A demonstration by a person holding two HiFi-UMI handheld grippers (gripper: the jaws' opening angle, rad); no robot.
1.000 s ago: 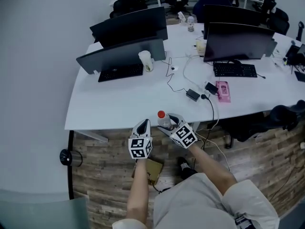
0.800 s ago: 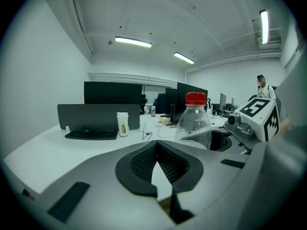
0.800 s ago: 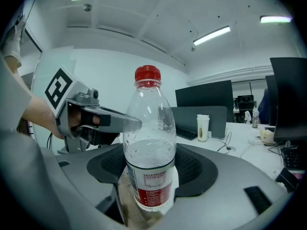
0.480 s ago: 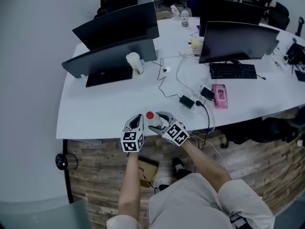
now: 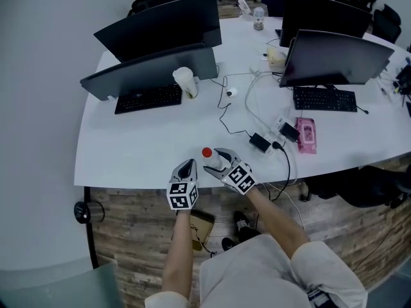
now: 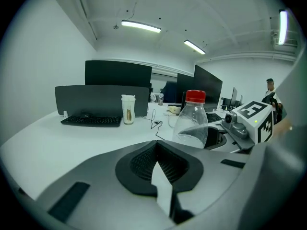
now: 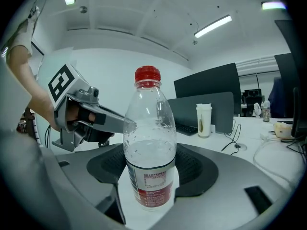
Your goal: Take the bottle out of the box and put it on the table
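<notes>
Clear red-capped plastic bottle (image 7: 149, 143) has edged in over the white table (image 5: 128, 146), right gripper (image 5: 218, 162) clamped round it, left gripper (image 5: 187, 167) closed, empty; set-down next.

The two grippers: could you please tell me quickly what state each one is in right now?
Left gripper: closed, empty.
Right gripper: closed on the clear plastic bottle with a red cap.
</notes>
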